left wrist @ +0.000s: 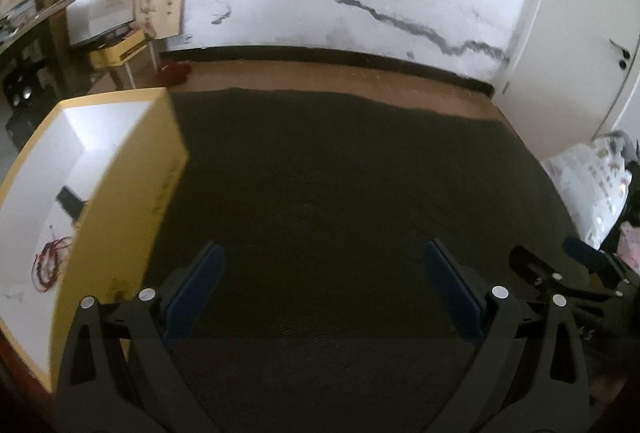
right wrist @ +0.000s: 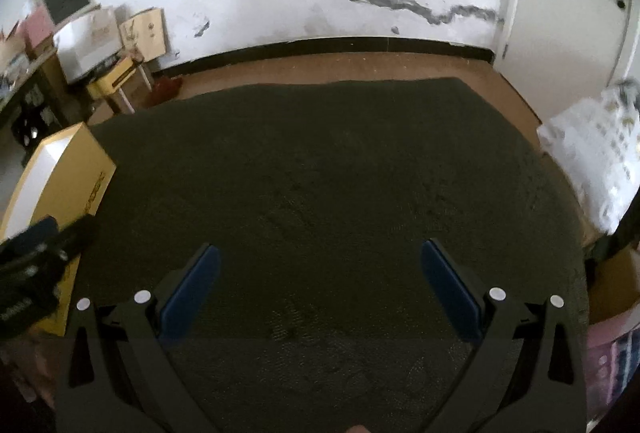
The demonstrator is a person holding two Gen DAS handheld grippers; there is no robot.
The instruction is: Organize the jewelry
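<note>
Both grippers, left gripper (left wrist: 320, 289) and right gripper (right wrist: 318, 289), hover wide-jawed, empty; I'd reach into the yellow box (left wrist: 132, 193) gently for the red necklace (left wrist: 50, 261).

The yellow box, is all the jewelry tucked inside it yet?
Looks mostly done: a red necklace and a small dark item lie inside the yellow box. Nothing is in hand; the left gripper and right gripper are open and empty. No jewelry shows on the dark mat.

Yellow box (left wrist: 132, 201) with white inside, red necklace (left wrist: 50, 265), dark green mat (left wrist: 320, 173).
</note>
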